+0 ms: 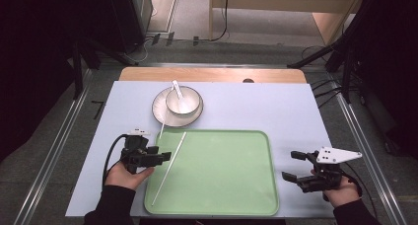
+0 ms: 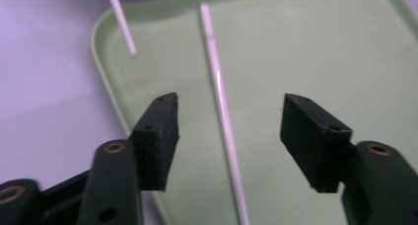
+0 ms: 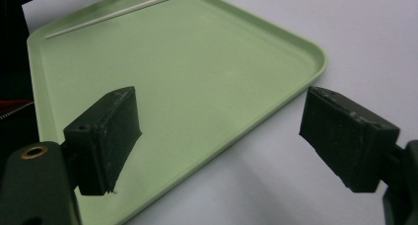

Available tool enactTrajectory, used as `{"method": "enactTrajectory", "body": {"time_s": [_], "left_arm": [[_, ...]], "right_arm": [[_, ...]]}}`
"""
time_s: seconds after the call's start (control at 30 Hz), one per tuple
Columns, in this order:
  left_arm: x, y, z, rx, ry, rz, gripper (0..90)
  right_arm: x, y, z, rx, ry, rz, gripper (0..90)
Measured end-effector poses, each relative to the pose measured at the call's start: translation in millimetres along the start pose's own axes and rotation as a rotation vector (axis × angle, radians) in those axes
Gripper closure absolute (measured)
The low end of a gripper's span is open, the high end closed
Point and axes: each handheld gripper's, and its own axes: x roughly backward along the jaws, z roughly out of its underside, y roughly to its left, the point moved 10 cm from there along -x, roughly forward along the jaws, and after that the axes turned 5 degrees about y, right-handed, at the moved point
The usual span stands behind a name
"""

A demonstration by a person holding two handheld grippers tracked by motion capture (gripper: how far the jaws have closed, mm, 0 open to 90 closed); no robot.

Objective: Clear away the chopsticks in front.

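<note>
A green tray [image 1: 222,170] lies on the table's near middle. One white chopstick [image 1: 169,168] rests in it along its left side. My left gripper [image 1: 163,153] hovers at the tray's left edge, open. In the left gripper view the chopstick [image 2: 213,52] runs between the jaws of the left gripper [image 2: 230,100] untouched, with the tray [image 2: 305,47] underneath. A second white chopstick [image 1: 161,130] slants from the plate toward the tray's far left corner. My right gripper [image 1: 288,165] is open just right of the tray, holding nothing; its view shows the right gripper [image 3: 222,94] over the tray's corner [image 3: 197,62].
A white bowl [image 1: 184,100] with a white spoon [image 1: 177,91] stands on a plate [image 1: 160,111] just behind the tray. The pale blue table cover [image 1: 276,106] has free room to the right. A wooden strip [image 1: 212,74] edges the far side.
</note>
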Motion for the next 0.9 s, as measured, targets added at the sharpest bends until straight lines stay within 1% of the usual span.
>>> {"method": "enactTrajectory", "body": {"time_s": [0.03,0.1,0.17,0.2,0.23,0.3,0.4,0.5,0.6,0.63,0.7,0.8,0.9], "left_arm": [[3.6,-0.4,-4.2,-0.001,-0.017,0.009,37.5],[9.3,0.1,-12.4,-0.019,-0.041,0.015,35.7],[12.6,3.0,-19.7,-0.039,-0.04,0.013,34.0],[13.3,4.4,-21.7,-0.041,-0.034,0.015,32.8],[14.0,6.7,-25.2,-0.036,-0.028,0.021,32.0],[15.3,9.8,-31.2,-0.022,-0.022,0.045,30.5],[17.4,16.4,-39.4,-0.005,-0.013,0.052,29.8],[20.0,23.9,-50.9,0.011,-0.03,0.059,29.2],[20.3,35.7,-62.4,-0.005,-0.047,0.025,29.0],[19.9,38.1,-64.9,-0.008,-0.05,0.022,29.2],[18.2,44.4,-71.5,-0.01,-0.044,0.015,29.8],[14.4,49.8,-78.8,-0.02,-0.034,0.011,31.4],[9.6,56.4,-85.8,-0.009,-0.025,-0.001,32.2]], "right_arm": [[0.0,0.0,0.0,0.0,0.0,0.0,16.2],[0.2,-0.3,0.1,-0.002,-0.002,-0.001,16.2],[0.1,-0.9,0.4,-0.001,-0.001,0.002,16.2],[0.1,-0.8,0.4,-0.001,-0.002,0.001,16.2],[0.2,-0.6,0.4,-0.001,-0.002,0.0,16.1],[0.7,-1.0,0.4,0.003,-0.004,0.002,16.1],[1.7,-1.5,0.5,-0.001,-0.005,0.006,16.1],[1.6,-1.8,0.4,-0.002,-0.006,0.006,16.2],[1.0,-2.0,0.1,0.001,-0.007,0.007,16.2],[0.9,-1.9,0.0,0.0,-0.007,0.007,16.2],[0.9,-1.8,0.0,0.0,-0.008,0.005,16.1],[1.0,-1.9,0.3,-0.002,-0.006,0.005,16.2],[1.0,-1.8,0.4,-0.004,-0.005,0.005,16.2]]}}
